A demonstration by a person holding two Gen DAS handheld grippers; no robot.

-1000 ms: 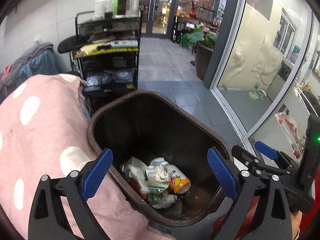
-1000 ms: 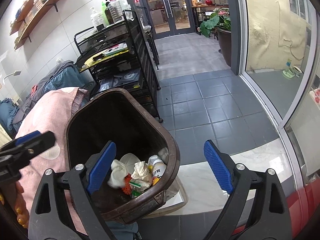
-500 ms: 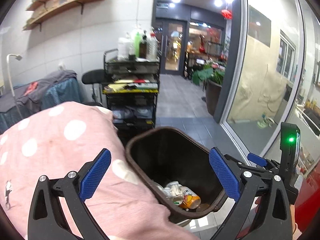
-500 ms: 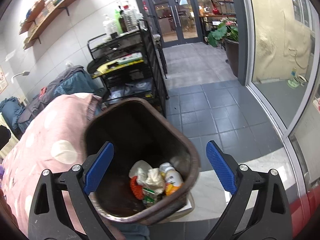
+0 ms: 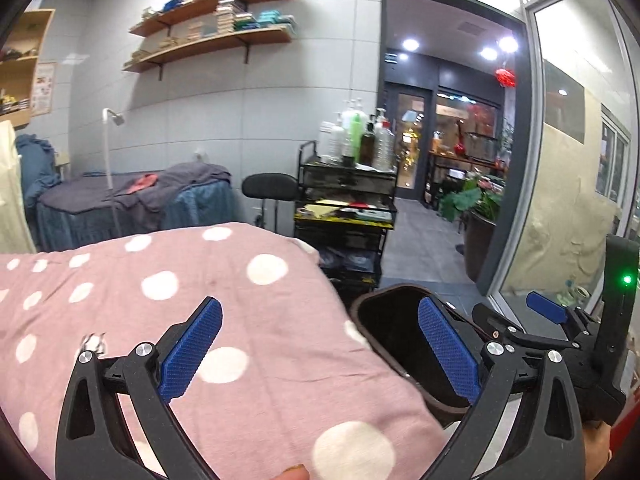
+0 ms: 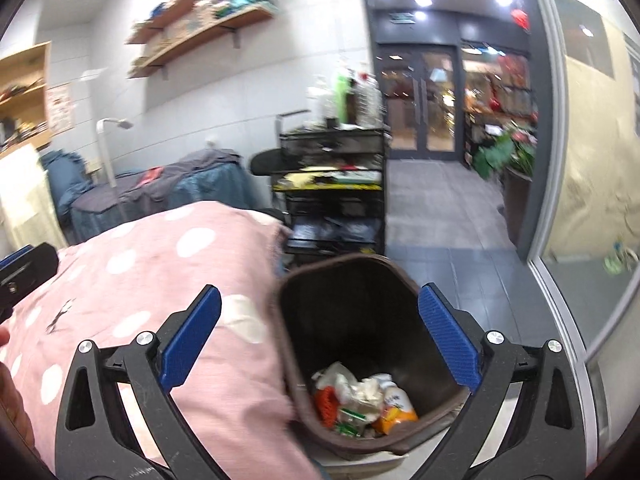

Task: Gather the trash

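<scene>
Brown plastic bin (image 6: 360, 320), lower centre, already holds crumpled wrappers (image 6: 360, 396); both grippers (image 5: 316, 352) (image 6: 320, 344) gape empty, the right one's jaws just widened; more trash unseen.

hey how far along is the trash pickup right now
Done: trash, wrappers and a can, lies in the brown bin. In hand: nothing; the left gripper and right gripper are open and empty, the right's jaws having just widened. Left: no loose trash shows on the pink blanket; elsewhere can't be judged.
</scene>
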